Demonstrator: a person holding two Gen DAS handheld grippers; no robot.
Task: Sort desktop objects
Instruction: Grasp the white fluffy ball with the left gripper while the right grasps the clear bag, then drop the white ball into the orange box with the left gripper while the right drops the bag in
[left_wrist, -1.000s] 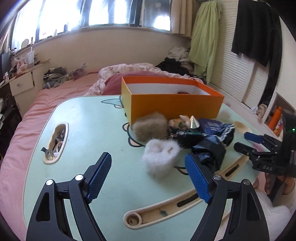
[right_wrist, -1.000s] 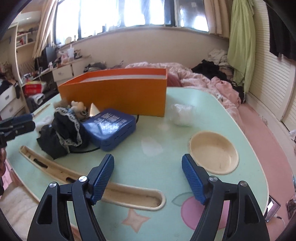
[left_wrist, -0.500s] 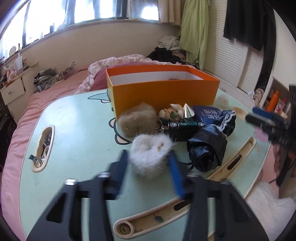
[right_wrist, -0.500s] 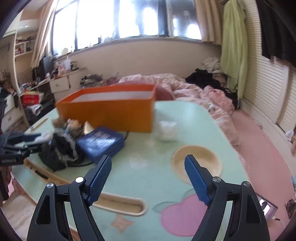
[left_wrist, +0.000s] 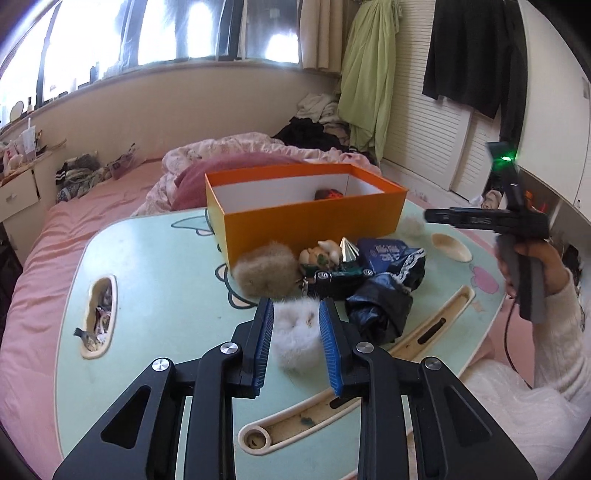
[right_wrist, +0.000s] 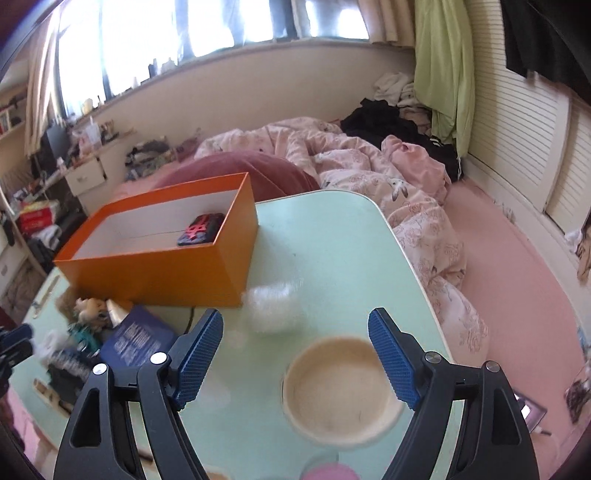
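My left gripper (left_wrist: 297, 334) is shut on a white fluffy pompom (left_wrist: 297, 338) that rests on the mint-green table (left_wrist: 155, 280). Behind it lie a tan fluffy ball (left_wrist: 266, 273), a small figurine (left_wrist: 321, 253), a silver cone (left_wrist: 349, 249), a toy car (left_wrist: 341, 275), a blue case (left_wrist: 384, 251) and a black folded umbrella (left_wrist: 384, 306). The orange box (left_wrist: 306, 218) stands beyond them, with a dark red-marked item (right_wrist: 201, 229) inside. My right gripper (right_wrist: 295, 358) is open and empty, raised over the table's right side above a round recess (right_wrist: 340, 391), near a white fluffy clump (right_wrist: 273, 306).
The table has an oval pocket with clutter (left_wrist: 98, 317) at the left and a long groove (left_wrist: 317, 413) along the near edge. A bed with pink bedding (right_wrist: 369, 158) lies behind the table. The person's hand holds the right gripper (left_wrist: 524, 266) at the right.
My left gripper has moved forward and closed onto the white pompom. My right gripper has lifted and swung right, away from the blue case, and now sits over the round recess.
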